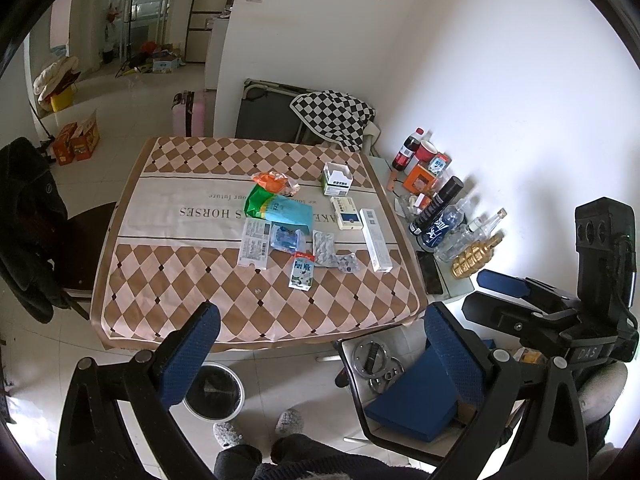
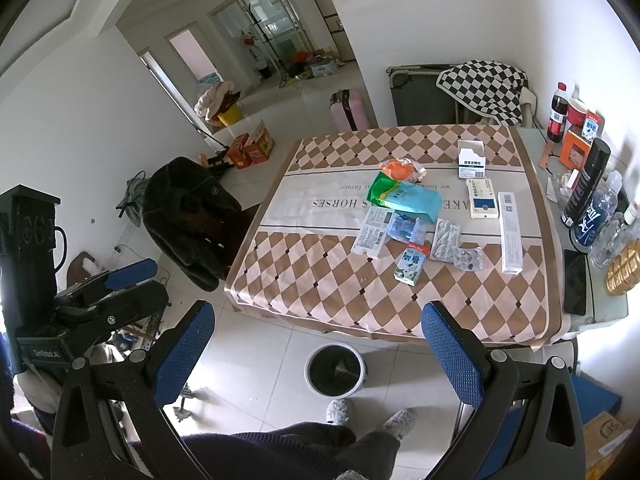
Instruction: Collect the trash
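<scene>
Both claws gape wide, empty — left gripper, right gripper. Trash — milk carton, green bag — on table; bin on floor below.

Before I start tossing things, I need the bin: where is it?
The bin stands on the floor just in front of the table's near edge, by the person's slippers, low centre in both views.

Tablecloth slogan part-covered by blue-green bag; box labels too small to read; bin half-hidden behind left claw finger.
</scene>
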Motion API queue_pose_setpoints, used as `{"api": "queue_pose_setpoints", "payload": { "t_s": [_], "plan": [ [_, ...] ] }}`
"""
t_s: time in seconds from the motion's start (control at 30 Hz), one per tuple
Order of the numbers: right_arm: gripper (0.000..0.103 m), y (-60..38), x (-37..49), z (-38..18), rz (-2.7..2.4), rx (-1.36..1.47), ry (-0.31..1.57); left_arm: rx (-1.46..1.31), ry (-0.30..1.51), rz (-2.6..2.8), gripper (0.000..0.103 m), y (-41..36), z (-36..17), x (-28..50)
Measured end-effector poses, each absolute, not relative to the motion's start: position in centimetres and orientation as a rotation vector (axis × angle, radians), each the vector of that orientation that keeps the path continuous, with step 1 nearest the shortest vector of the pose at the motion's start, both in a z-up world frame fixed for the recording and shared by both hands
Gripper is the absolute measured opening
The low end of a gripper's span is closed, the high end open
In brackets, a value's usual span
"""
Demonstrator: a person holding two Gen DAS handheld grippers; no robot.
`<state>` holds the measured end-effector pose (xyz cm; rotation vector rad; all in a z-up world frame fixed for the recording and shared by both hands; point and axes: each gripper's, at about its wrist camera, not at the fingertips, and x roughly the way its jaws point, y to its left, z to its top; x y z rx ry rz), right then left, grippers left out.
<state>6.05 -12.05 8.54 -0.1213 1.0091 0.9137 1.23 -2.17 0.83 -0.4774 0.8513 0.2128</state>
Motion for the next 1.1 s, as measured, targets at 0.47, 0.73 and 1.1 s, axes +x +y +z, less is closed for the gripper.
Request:
{"api": "queue_pose_setpoints", "payload": {
  "t_s": [0.47,0.73,1.1],
  "plan": [
    [0.103,-10.9,5.0,8.6,0.917,-0.122,1.012,-0.475,0.85,0.21,0.103,-2.5,1.2,1.1],
    [0.103,-11.4,5.3,8.5,0.917,-0.121,1.009,-0.474,0.849,0.202,0.103,-1.5,0.9,0.2],
    [0.103,-11.4,5.2,8.5,0.915,-0.116,1.009,-0.473,0.849,0.201,0.103,-1.7,1.1,0.2]
  ]
}}
